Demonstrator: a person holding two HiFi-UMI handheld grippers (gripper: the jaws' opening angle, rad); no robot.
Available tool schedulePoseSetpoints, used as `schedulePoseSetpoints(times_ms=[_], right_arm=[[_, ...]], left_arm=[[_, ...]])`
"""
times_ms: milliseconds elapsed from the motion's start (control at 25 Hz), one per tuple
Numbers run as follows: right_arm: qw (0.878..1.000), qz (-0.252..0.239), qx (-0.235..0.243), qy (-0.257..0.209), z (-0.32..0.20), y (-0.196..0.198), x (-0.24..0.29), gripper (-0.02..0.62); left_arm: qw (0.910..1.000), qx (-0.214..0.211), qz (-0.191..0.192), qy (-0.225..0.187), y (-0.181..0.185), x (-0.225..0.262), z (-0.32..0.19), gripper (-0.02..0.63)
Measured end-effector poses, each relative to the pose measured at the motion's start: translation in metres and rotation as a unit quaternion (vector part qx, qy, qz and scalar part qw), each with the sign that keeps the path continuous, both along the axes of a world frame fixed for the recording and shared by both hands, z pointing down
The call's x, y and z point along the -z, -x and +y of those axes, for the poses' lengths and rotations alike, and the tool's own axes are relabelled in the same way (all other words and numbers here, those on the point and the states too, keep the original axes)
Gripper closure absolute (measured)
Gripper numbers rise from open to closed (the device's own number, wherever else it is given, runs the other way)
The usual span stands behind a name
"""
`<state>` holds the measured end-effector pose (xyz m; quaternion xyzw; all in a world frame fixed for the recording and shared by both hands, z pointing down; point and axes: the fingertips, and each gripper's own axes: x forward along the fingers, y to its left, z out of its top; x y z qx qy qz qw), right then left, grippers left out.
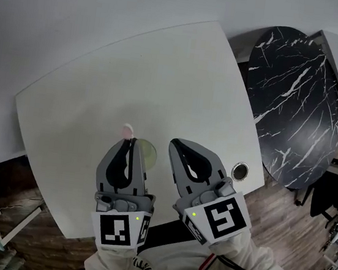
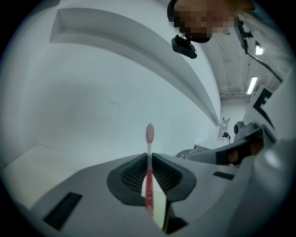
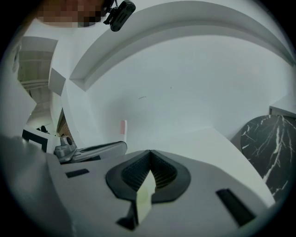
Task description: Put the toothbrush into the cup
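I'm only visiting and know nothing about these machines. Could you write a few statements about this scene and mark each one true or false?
1. The left gripper holds a toothbrush. True.
2. The toothbrush stands in the cup. False: it is clamped between the left gripper's jaws, outside the cup.
3. The toothbrush handle is blue. False: it is red, with a pink brush head.
4. A black marbled table stands beside the white table. True.
5. The right gripper has its jaws wide apart. False: their tips meet.
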<state>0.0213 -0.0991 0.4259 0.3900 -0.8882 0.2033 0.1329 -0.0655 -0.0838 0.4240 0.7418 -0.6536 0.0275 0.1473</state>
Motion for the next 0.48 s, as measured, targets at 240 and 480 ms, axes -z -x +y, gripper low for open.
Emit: schedulePoseSetpoints(times_ms=[240, 480], right_arm=[[1.0, 0.002, 0.001, 0.008, 0.003, 0.001, -0.009, 0.591], [1.0, 0.002, 0.004, 0.012, 0.004, 0.004, -0.015, 0.591]], left_arm=[[0.9995, -0.001, -0.007, 0.029, -0.003, -0.015, 0.005, 0.563], [0.998, -0.005, -0.02, 0.059, -0.006, -0.029, 0.006, 0.563]])
